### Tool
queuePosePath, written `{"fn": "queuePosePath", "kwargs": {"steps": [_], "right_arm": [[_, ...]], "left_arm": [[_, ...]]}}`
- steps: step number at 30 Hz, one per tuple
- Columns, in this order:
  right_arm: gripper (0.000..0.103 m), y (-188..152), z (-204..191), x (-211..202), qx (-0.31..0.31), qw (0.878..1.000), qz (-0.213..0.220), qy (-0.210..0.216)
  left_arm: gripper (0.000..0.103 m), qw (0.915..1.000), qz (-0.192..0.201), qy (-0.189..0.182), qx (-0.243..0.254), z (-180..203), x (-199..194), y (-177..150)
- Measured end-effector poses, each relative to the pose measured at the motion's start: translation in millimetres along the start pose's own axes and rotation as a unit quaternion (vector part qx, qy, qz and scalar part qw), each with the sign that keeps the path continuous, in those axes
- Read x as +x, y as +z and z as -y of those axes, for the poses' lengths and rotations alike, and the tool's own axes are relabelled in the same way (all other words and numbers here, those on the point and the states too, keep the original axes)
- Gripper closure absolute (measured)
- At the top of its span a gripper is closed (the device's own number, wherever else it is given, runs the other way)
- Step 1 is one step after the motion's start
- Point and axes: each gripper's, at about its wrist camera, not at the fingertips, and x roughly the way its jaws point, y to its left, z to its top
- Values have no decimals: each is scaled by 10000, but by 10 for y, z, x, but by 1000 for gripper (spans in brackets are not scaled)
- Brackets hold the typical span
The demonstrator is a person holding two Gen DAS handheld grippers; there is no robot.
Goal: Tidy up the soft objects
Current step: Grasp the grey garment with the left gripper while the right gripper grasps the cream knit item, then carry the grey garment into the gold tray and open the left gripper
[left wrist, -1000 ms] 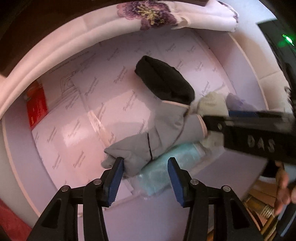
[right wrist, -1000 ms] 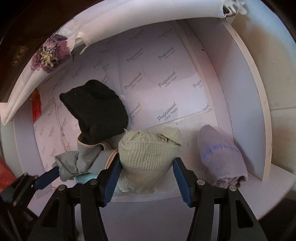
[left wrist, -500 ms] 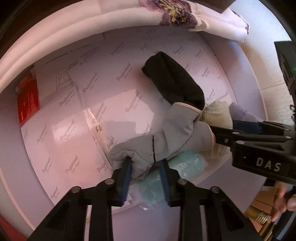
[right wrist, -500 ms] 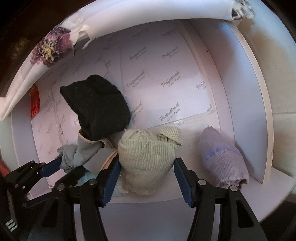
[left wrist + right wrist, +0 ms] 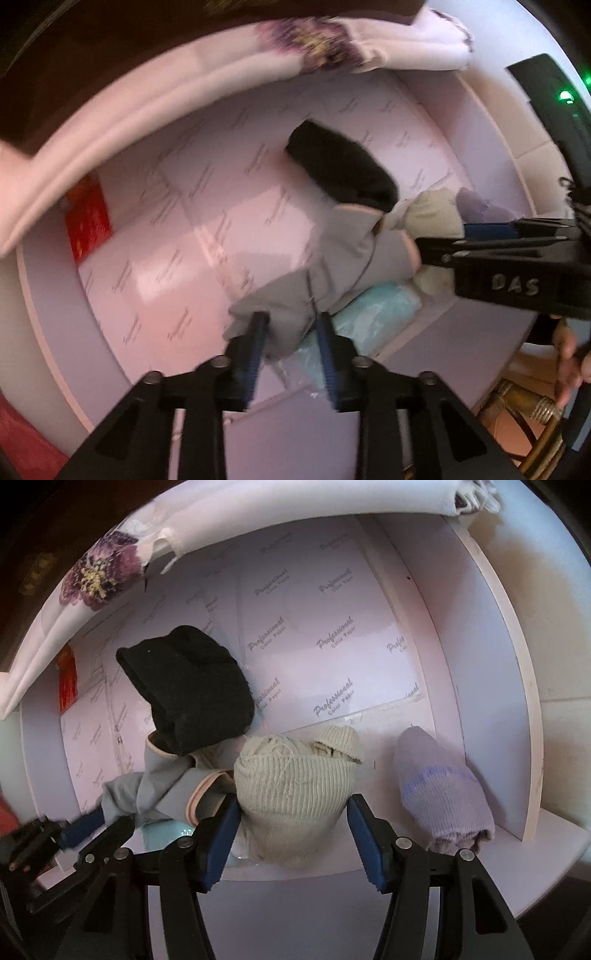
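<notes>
On a white shelf lie a grey cloth (image 5: 332, 266), a black knit piece (image 5: 343, 170) on its far end, a light-blue soft pack (image 5: 373, 317) under it, a cream knit roll (image 5: 295, 790) and a lilac roll (image 5: 439, 790). My left gripper (image 5: 291, 332) is shut on the near end of the grey cloth. My right gripper (image 5: 293, 827) is open, its fingers on either side of the cream roll; it also shows in the left wrist view (image 5: 495, 254). The grey cloth also shows in the right wrist view (image 5: 147, 790).
The shelf's back wall (image 5: 314, 627) is lined with printed paper. A floral cloth (image 5: 317, 44) hangs over the shelf's top edge. A red item (image 5: 86, 221) stands at the far left. The shelf's right side wall (image 5: 517, 701) stands just beyond the lilac roll.
My left gripper has closed from open onto the near end of the grey cloth. My right gripper has stayed open around the cream roll.
</notes>
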Motion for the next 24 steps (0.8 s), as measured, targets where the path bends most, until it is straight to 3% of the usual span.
{"fn": "queuePosePath", "kwargs": {"steps": [3, 7, 17, 21, 24], "right_arm": [[43, 17, 3, 18, -4, 10000, -12, -3], [43, 59, 3, 26, 50, 10000, -46, 31], [42, 124, 30, 103, 27, 9999, -99, 30], [42, 154, -33, 123, -48, 10000, -77, -36], [42, 162, -81, 124, -113, 9999, -58, -81]], "left_arm": [[63, 9996, -13, -195, 221, 74, 6, 43], [63, 9974, -249, -26, 679, 133, 165, 161], [63, 9965, -328, -471, 615, 46, 324, 411], [81, 9964, -377, -726, 215, -103, 294, 465], [84, 9961, -379, -791, -44, -240, 214, 400]]}}
